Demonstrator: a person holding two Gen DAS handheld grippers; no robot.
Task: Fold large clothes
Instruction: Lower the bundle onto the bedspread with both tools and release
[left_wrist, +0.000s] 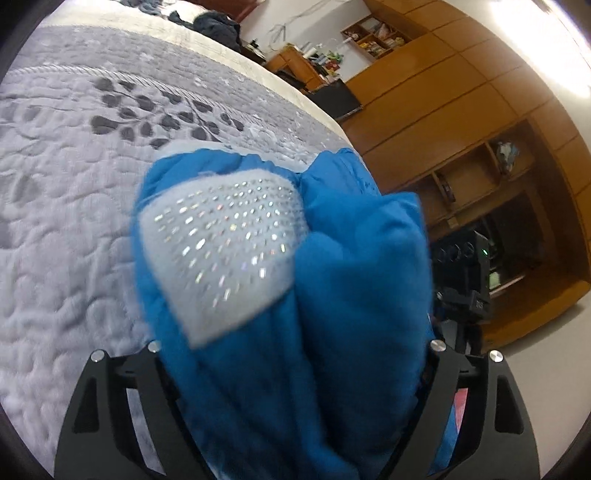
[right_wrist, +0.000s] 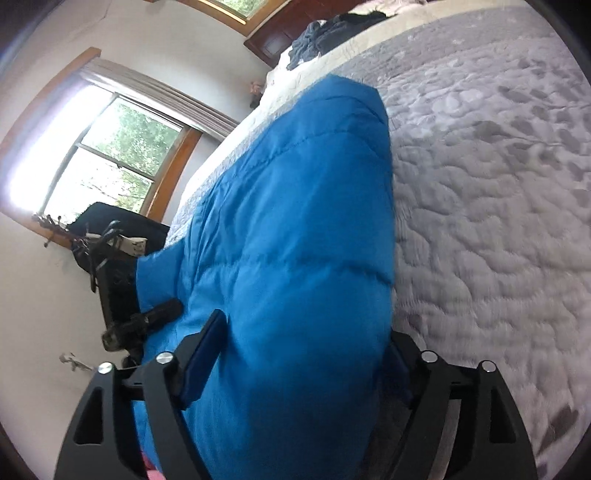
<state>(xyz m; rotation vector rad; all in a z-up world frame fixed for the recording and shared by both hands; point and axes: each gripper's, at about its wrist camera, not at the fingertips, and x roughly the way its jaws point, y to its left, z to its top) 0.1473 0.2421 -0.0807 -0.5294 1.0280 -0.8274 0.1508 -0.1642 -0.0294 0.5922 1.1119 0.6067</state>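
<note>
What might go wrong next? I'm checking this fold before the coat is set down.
1. The puffy blue quilted coat bulges thickly between the right claw's fingers, so it may slip out.
2. The left claw holds a bunched wad with the white sequinned patch, so the fold may come out crooked.
3. The coat hangs near the edge of the grey quilted bedspread and could slide off.

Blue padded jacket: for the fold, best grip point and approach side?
The blue padded jacket is puffy, so pinch a thin edge, not a quilted panel. The right gripper already straddles bulk near one end; the left gripper holds bunched fabric by the sequinned patch. Coming in low from the bed edge along the quilt seems best.
</note>
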